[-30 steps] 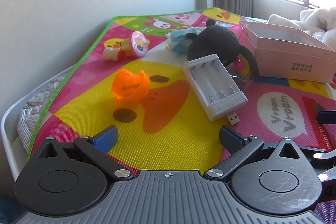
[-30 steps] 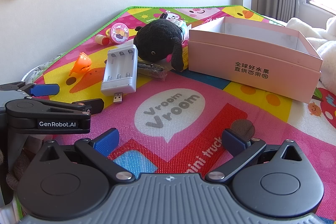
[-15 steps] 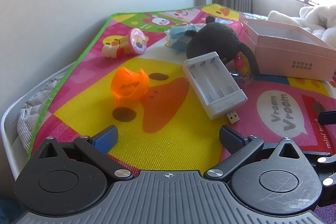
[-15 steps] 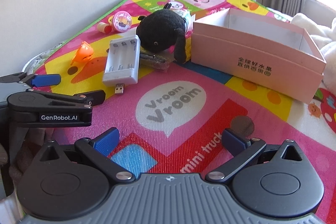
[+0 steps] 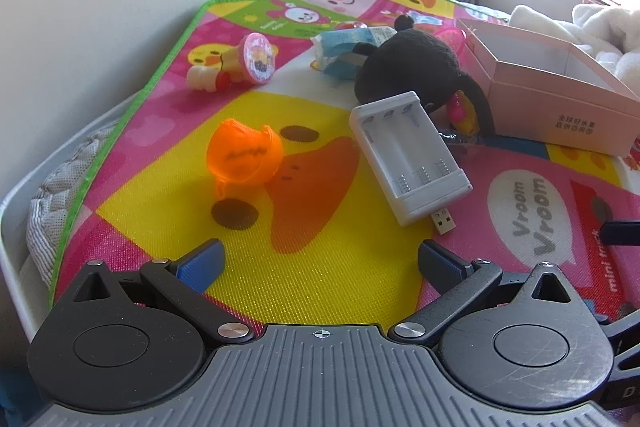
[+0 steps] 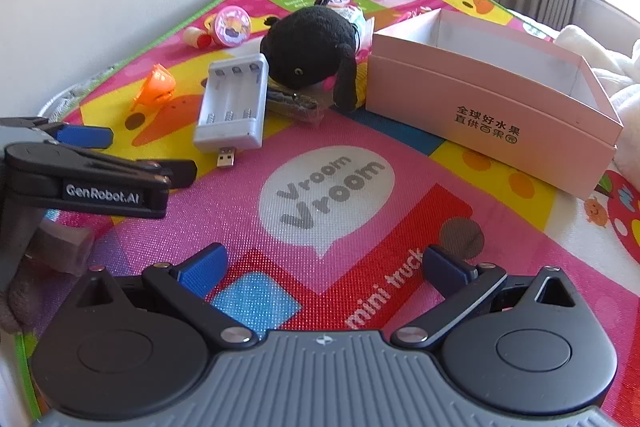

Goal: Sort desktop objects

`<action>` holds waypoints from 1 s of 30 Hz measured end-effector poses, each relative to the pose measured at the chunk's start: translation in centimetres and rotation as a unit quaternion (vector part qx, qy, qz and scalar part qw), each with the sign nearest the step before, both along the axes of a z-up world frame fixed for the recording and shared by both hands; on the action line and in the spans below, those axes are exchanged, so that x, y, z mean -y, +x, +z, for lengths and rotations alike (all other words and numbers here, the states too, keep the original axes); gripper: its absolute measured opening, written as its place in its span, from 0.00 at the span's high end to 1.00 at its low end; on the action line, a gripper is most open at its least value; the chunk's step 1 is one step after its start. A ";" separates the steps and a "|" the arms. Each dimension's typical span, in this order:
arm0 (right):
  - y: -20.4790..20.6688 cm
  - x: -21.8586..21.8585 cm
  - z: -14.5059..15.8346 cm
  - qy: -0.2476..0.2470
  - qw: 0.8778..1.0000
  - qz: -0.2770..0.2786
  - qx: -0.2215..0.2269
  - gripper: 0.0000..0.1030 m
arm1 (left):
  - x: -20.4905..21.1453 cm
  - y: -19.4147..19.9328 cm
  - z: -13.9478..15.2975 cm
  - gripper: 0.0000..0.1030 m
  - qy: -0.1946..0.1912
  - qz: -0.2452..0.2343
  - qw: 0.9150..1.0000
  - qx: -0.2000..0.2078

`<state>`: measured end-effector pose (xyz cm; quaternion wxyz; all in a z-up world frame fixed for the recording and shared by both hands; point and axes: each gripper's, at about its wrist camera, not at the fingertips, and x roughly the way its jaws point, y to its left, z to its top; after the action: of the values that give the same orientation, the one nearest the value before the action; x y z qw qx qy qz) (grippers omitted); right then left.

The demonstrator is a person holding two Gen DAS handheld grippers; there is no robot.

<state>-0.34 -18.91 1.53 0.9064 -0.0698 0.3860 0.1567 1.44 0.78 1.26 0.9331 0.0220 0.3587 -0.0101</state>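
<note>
- Left gripper [image 5: 320, 261]: jaws spread wide, nothing between the blue pads, touching nothing; it hangs over the yellow patch of the play mat [image 5: 304, 267] near the mat's near-left corner. In the right wrist view it shows from the side at the left edge [image 6: 120, 155].
- Right gripper [image 6: 322, 265]: jaws likewise wide apart and empty, over the red "mini truck" panel at the mat's near edge.
- Battery charger [image 5: 408, 155]: white, three empty slots, USB plug toward the near edge; lies flat mid-mat, its far end against the black plush toy [image 5: 412, 67].
- Black plush toy: just beside the left end of the pink box [image 6: 492, 107], one limb draped down toward the mat.
- Pink box: open-topped, printed with dark characters, toward the mat's right edge; no contents visible inside.
- Orange plastic toy [image 5: 242, 155]: on the yellow patch, toward the left edge, apart from the charger.
- Pink round-topped toy [image 5: 256, 61]: on its side near the far-left edge.
- Blue-and-white packet [image 5: 344, 51]: behind the plush toy.
- Clear wrapper with dark contents [image 6: 296, 103]: partly under the plush toy, beside the charger.
</note>
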 end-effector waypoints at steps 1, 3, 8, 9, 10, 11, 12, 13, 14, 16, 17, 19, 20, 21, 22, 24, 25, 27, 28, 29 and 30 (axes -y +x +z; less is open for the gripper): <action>0.0 0.0 0.0 0.000 1.000 -0.001 -0.001 0.00 | 0.1 0.0 0.1 0.00 0.001 0.001 1.000 0.000; -0.6 0.4 -0.2 0.010 1.000 -0.005 0.011 0.00 | 0.2 -0.3 0.5 0.00 -0.003 -0.002 1.000 0.006; -1.1 0.5 -0.3 0.012 1.000 -0.009 0.015 0.00 | 1.6 0.9 2.2 0.00 -0.085 -0.047 0.995 0.003; -1.0 0.4 -0.3 0.011 1.000 -0.007 0.015 0.00 | 2.3 1.6 2.5 0.00 -0.094 -0.054 0.994 0.002; -1.0 0.3 -0.3 0.010 1.000 -0.007 0.016 0.00 | 3.2 2.5 2.6 0.00 -0.090 -0.055 0.994 -0.001; -1.1 0.3 -0.3 0.009 1.000 -0.008 0.019 0.00 | 4.0 3.5 2.5 0.00 -0.075 -0.052 0.996 -0.009; -1.2 0.3 -0.3 0.010 1.000 -0.008 0.021 0.00 | 4.8 4.6 2.2 0.00 -0.055 -0.046 0.997 -0.022; -1.2 0.4 -0.2 0.010 1.000 -0.009 0.022 0.00 | 5.2 5.4 1.8 0.00 -0.039 -0.036 0.998 -0.034; -1.2 0.3 -0.2 0.010 1.000 -0.009 0.022 0.00 | 5.2 5.9 1.5 0.00 -0.033 -0.026 0.998 -0.040; -1.2 0.3 0.0 0.010 1.000 -0.008 0.022 0.00 | 4.3 5.6 1.6 0.35 -0.042 -0.022 0.998 -0.030; -1.2 0.3 0.3 0.010 1.000 -0.007 0.021 0.00 | 3.6 5.0 1.8 0.40 -0.046 -0.033 0.998 -0.027; -1.0 0.3 0.8 0.019 0.999 0.007 0.027 0.00 | 2.3 3.9 1.8 0.48 -0.046 -0.053 0.997 -0.028; -0.9 0.3 1.3 0.027 0.999 0.015 0.042 0.00 | 1.6 3.2 1.8 0.48 -0.038 -0.059 0.997 -0.027; -0.7 0.2 1.8 0.030 0.998 0.012 0.060 0.00 | 1.0 2.5 1.8 0.48 -0.028 -0.062 0.997 -0.026; -0.3 -0.1 2.3 0.029 0.996 0.004 0.080 0.00 | 0.4 1.6 1.8 0.48 -0.018 -0.064 0.997 -0.027; 1.0 -0.6 2.9 0.028 0.995 -0.008 0.094 0.06 | -0.7 0.2 2.1 0.49 -0.007 -0.066 0.997 -0.036; 2.0 -1.1 3.0 0.032 0.995 -0.002 0.089 0.12 | -1.1 -0.5 2.3 0.48 -0.004 -0.067 0.997 -0.040; 4.2 -2.2 3.0 0.045 0.997 0.028 0.064 0.48 | -2.0 -1.3 2.6 0.42 -0.006 -0.067 0.996 -0.051; 5.1 -3.1 3.0 0.045 0.997 0.039 0.057 0.52 | -2.2 -1.5 2.7 0.31 -0.009 -0.066 0.996 -0.055; 6.0 -4.1 3.0 0.039 0.996 0.052 0.063 0.54 | -2.4 -1.7 2.8 0.24 -0.013 -0.067 0.996 -0.055; 6.4 -5.0 2.9 0.027 0.995 0.061 0.076 0.54 | -2.5 -1.9 2.9 0.14 -0.012 -0.067 0.996 -0.053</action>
<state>6.08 -13.87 4.41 0.9235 -0.0810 0.3064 0.2162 -0.42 3.29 4.18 0.9104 0.0341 0.4048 -0.0779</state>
